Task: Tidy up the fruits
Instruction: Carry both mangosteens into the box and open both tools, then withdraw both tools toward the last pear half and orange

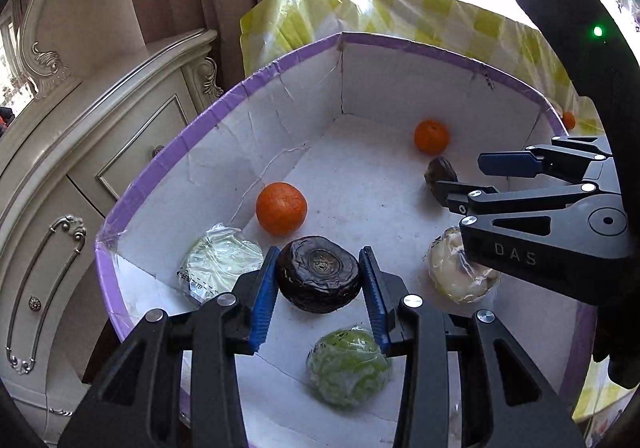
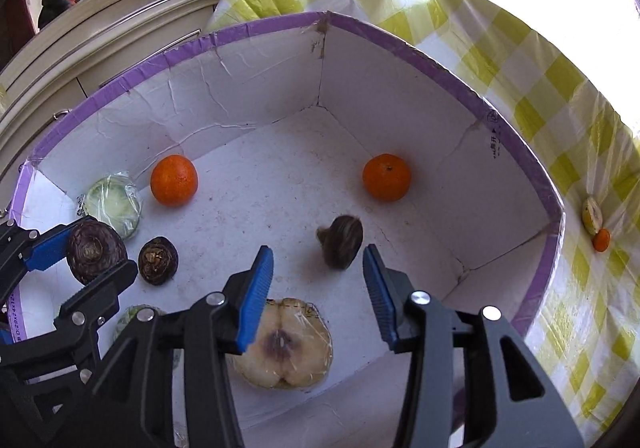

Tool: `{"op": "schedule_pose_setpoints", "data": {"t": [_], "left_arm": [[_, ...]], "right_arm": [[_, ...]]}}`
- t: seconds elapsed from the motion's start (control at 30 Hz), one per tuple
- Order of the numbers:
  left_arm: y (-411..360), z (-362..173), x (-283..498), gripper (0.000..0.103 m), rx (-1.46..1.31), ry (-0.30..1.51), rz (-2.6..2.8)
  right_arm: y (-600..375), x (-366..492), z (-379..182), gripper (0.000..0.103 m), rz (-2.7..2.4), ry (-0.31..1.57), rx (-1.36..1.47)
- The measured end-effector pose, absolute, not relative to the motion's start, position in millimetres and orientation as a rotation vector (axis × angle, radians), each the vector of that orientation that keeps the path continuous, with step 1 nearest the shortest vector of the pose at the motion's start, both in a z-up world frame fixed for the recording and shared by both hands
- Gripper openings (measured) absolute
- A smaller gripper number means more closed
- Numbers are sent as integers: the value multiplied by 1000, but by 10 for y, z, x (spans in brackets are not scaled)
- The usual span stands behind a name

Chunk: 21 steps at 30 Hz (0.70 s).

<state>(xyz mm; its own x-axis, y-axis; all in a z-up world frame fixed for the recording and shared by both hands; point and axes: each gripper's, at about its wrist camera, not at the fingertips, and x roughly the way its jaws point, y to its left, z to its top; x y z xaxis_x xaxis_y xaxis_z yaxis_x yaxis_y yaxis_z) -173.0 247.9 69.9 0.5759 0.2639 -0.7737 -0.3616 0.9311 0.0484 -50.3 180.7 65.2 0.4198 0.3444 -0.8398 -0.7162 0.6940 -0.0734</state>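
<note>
- Box [image 2: 440,72]: one, white inside with a purple rim, on a yellow-checked cloth [image 2: 540,96].
- Oranges in the box: two, one near the left wall [image 2: 174,180], one toward the right wall [image 2: 386,177].
- Dark brown round fruits: three. One [image 1: 319,273] is pinched by the left gripper [image 1: 320,288], its blue pads tight on both sides, over the box floor. A smaller one [image 2: 158,260] lies just beside it. A third [image 2: 341,246] lies near the middle of the floor.
- Wrapped green fruits: two, one [image 1: 224,264] in the left corner, one [image 1: 348,366] below the left gripper.
- Wrapped pale halved fruit [image 2: 286,344]: one, under the right gripper [image 2: 318,288].
- Right gripper: jaws spread, nothing between them.
- Outside the box, on the cloth: one small orange [image 2: 601,240] touching one greenish fruit [image 2: 592,214].
</note>
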Motion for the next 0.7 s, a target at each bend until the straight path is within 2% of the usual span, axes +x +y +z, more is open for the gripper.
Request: {"op": "schedule_pose_setpoints", "data": {"t": [0.17, 0.23, 0.27, 0.3, 0.33, 0.43, 0.7], "left_arm": [[2483, 712, -1731, 42, -123, 892, 374], [2506, 732, -1721, 62, -129, 885, 382], [2506, 752, -1727, 67, -126, 876, 381], [2500, 772, -1735, 79, -120, 871, 387], [2495, 794, -1746, 84, -114, 862, 396], [2478, 844, -1752, 86, -103, 860, 417], [2301, 1000, -1759, 88, -43, 846, 474]], "right_arm": [[1788, -533, 680, 60, 701, 900, -464], [1774, -542, 689, 62, 713, 895, -454], [1768, -549, 700, 65, 722, 893, -445], [1758, -556, 714, 67, 730, 891, -438], [1749, -574, 728, 68, 734, 883, -434], [1703, -639, 805, 82, 739, 840, -423], [1305, -700, 1145, 83, 784, 709, -287]]}}
